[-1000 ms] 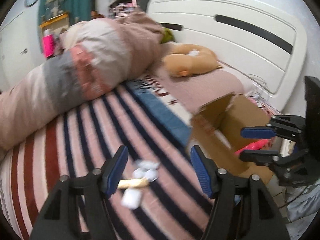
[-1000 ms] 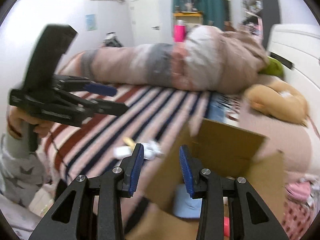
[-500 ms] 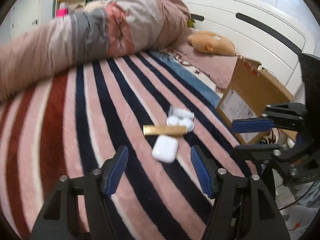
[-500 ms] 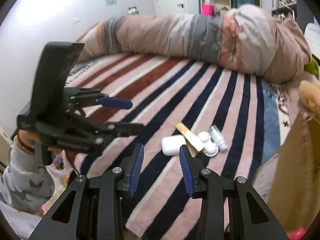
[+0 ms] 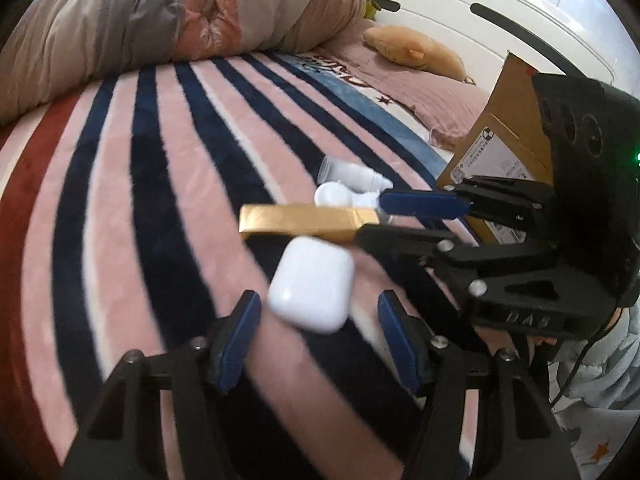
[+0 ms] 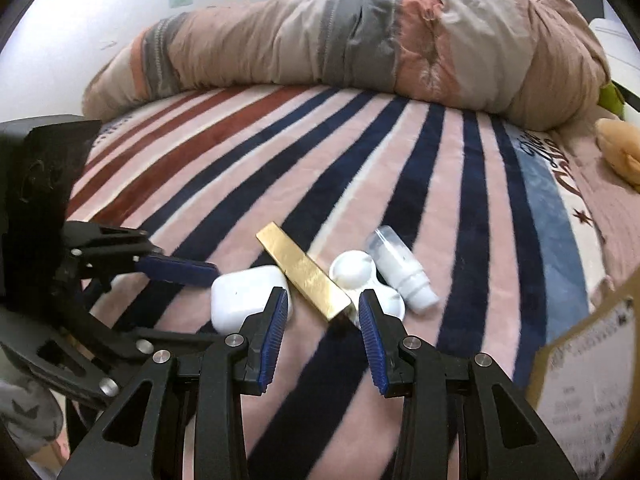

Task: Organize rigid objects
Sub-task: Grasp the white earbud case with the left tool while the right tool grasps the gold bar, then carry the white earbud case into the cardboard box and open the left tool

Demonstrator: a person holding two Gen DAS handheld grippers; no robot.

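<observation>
Both grippers drop in on the pile, left gripper (image 5: 316, 334) just been narrowing, unclenched around the earbud case (image 5: 311, 285), right gripper (image 6: 322, 334) released over the gold box (image 6: 306, 274); crowding risks knocking the neighbouring bottle (image 6: 400, 270).

Cardboard box (image 6: 592, 364) cut off by the right edge, its label blurred and unreadable.

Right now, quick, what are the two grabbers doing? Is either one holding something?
Left gripper: open, holding nothing; its jaws have just been closing, the white case just ahead of them.
Right gripper: open, empty, the gold bar just ahead.
</observation>
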